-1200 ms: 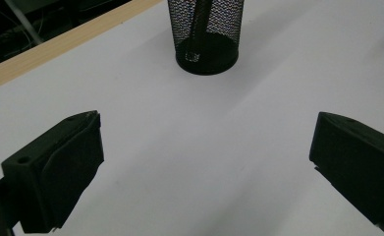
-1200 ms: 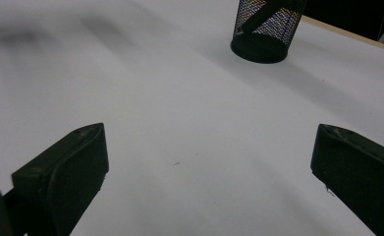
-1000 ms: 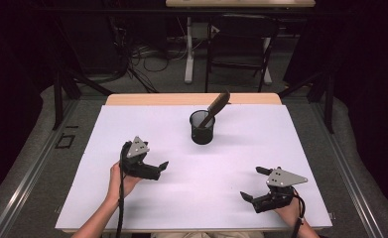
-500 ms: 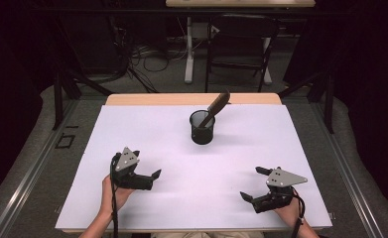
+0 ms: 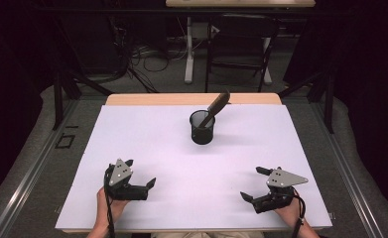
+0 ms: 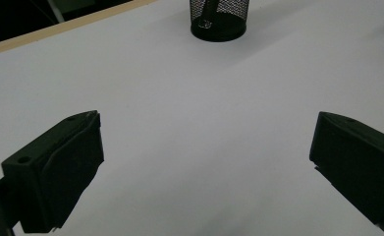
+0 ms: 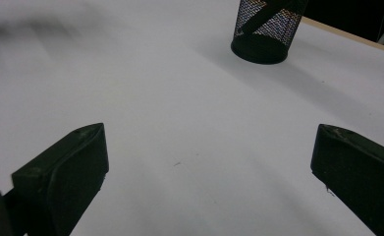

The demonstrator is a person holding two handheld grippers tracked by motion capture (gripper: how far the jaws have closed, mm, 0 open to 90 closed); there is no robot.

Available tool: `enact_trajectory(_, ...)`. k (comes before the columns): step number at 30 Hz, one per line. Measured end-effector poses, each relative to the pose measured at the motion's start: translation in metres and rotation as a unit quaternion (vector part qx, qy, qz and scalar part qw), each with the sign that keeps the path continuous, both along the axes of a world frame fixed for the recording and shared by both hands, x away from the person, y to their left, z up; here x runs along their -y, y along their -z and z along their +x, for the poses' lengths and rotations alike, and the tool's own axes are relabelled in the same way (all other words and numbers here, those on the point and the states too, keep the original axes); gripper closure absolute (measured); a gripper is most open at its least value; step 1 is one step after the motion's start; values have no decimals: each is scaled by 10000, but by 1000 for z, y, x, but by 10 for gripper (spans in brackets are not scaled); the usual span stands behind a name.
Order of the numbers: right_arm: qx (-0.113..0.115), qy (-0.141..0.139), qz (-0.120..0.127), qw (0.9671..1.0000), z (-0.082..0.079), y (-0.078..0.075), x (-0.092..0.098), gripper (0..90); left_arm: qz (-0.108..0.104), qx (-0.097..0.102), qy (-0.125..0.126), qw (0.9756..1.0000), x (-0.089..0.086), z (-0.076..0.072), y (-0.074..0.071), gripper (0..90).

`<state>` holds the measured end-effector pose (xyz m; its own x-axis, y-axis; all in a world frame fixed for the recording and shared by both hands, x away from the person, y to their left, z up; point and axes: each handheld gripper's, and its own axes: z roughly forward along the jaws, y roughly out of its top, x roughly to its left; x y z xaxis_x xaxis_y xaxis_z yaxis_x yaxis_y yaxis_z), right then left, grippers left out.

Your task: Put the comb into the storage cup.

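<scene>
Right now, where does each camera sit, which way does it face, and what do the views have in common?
High view: fixed above the person's side, facing forward and down on the white table; both hands show, holding the left gripper and right gripper.
Left gripper view: rides on the left gripper, low over the table, looking between its open black jaws.
Right gripper view: rides on the right gripper, likewise low, between its open jaws.
Shared: all three views show the black mesh cup holding a dark tool.
</scene>
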<state>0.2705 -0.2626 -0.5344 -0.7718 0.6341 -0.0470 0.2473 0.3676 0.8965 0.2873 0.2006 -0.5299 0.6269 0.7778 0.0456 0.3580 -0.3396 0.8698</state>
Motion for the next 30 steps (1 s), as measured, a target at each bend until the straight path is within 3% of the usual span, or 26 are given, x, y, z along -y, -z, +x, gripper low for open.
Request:
enact_trajectory(11, 16, 20, 10, 10000, -1, -1, 1, 5, -49, 228, -82, 9997, -9, -19, 3, 0)
enact_trajectory(15, 18, 27, 10, 10000, -1, -1, 1, 4, 46, 236, -142, 9996, -11, -24, 3, 0)
enact_trajectory(30, -24, 45, 1, 10000, -4, 0, 0, 4, 22, 212, -164, 9996, -14, -28, 2, 0)
